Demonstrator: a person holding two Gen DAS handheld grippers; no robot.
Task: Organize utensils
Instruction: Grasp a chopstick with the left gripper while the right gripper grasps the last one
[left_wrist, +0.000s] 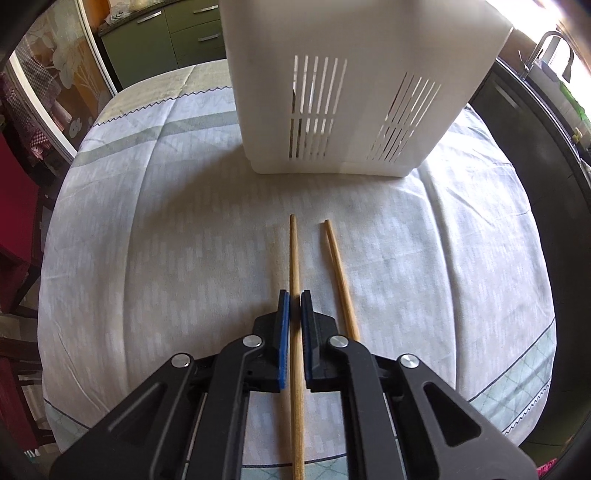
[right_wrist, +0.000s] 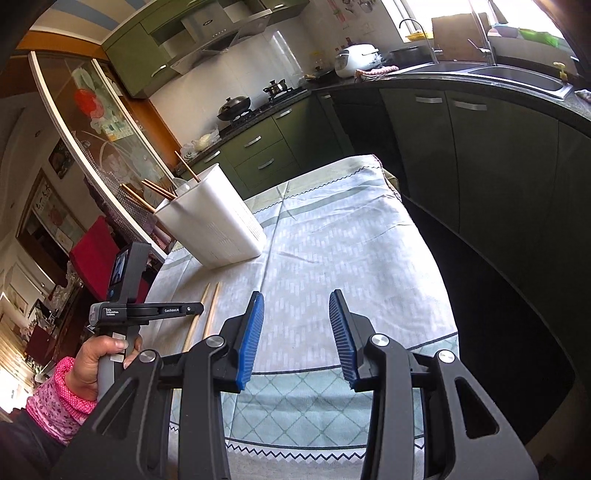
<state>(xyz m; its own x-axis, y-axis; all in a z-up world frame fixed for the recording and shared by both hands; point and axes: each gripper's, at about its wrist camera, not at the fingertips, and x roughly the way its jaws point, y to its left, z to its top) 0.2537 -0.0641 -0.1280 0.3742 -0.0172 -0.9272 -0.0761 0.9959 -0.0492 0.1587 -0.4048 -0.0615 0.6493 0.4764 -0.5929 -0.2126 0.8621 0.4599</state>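
Note:
Two wooden chopsticks lie side by side on the tablecloth. In the left wrist view my left gripper (left_wrist: 295, 295) is closed around the left chopstick (left_wrist: 294, 254), which runs between its blue pads and points at the white slotted utensil holder (left_wrist: 354, 92) just ahead. The second chopstick (left_wrist: 338, 266) lies free just to the right. In the right wrist view my right gripper (right_wrist: 297, 299) is open and empty above the cloth. The holder (right_wrist: 214, 225) stands at far left with several chopsticks (right_wrist: 155, 192) in it. The left gripper's body (right_wrist: 147, 310) is over the two chopsticks (right_wrist: 212, 306).
The table has a pale patterned cloth (right_wrist: 332, 243) with edges near on the right and front. Dark green kitchen cabinets (right_wrist: 461, 147) and a sink counter stand to the right. A glass sliding door (right_wrist: 92, 129) and a red chair (right_wrist: 92, 254) are at left.

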